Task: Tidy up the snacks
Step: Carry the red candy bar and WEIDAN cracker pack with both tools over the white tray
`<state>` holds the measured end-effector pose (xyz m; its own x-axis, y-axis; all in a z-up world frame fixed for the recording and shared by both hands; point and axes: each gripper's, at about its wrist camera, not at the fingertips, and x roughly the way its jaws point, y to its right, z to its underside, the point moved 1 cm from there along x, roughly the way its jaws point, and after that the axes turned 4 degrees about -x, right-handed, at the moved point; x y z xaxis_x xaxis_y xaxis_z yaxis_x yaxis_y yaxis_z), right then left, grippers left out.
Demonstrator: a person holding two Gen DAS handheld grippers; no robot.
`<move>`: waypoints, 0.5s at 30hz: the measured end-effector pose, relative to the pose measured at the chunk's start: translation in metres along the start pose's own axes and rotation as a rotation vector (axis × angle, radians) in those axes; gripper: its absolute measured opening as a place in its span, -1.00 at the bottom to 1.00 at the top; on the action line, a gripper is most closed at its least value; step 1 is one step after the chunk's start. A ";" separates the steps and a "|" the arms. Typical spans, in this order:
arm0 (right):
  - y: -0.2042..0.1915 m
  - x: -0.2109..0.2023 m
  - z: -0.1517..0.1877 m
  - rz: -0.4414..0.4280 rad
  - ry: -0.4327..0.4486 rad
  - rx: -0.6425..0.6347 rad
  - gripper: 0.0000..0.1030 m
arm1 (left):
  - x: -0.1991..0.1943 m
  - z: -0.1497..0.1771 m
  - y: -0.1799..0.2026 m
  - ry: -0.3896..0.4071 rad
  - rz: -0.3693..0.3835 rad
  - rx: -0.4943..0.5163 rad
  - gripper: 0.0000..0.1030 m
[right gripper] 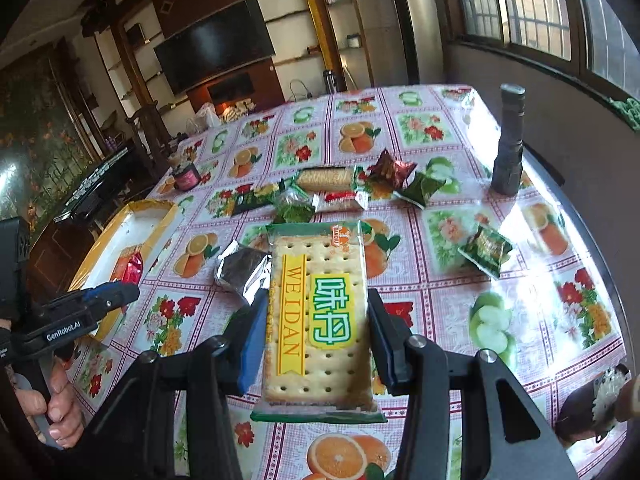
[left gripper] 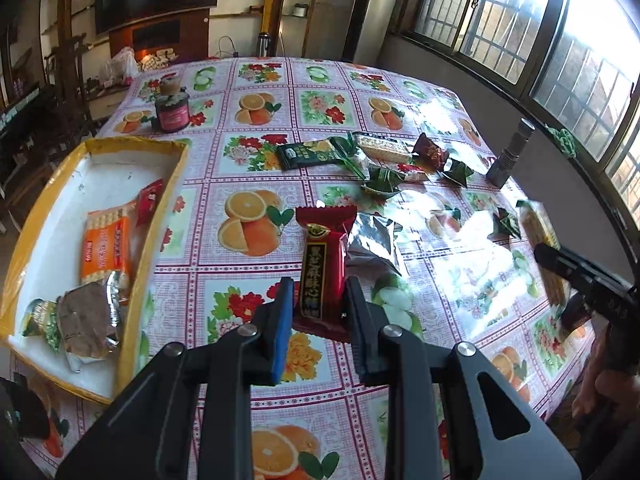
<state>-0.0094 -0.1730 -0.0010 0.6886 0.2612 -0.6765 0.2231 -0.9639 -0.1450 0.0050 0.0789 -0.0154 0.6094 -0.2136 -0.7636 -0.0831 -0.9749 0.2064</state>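
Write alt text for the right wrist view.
The right gripper grips a Weidan cracker packet between its fingers above a fruit-and-flower tablecloth. Beyond lie a foil packet, scattered green and red snacks, an upright flashlight and, at left, a yellow-rimmed tray.

A home living room: a wall-mounted television (right gripper: pixel 214 50) above a wooden cabinet (right gripper: pixel 236 90), barred windows (left gripper: pixel 520 36), and a desk under a fruit-and-flower print tablecloth (left gripper: pixel 256 160).
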 end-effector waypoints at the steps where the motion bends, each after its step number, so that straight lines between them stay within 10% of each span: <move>1: 0.000 0.001 0.000 0.001 -0.001 0.000 -0.11 | 0.000 0.001 0.000 -0.002 0.001 -0.001 -0.48; 15: -0.016 0.003 -0.004 -0.034 -0.005 -0.026 -0.11 | -0.011 0.005 0.002 0.018 -0.048 -0.002 -0.48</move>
<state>-0.0084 -0.1563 0.0028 0.6770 0.2933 -0.6750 0.2638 -0.9529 -0.1494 -0.0054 0.0785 -0.0098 0.6270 -0.1654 -0.7612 -0.0517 -0.9839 0.1712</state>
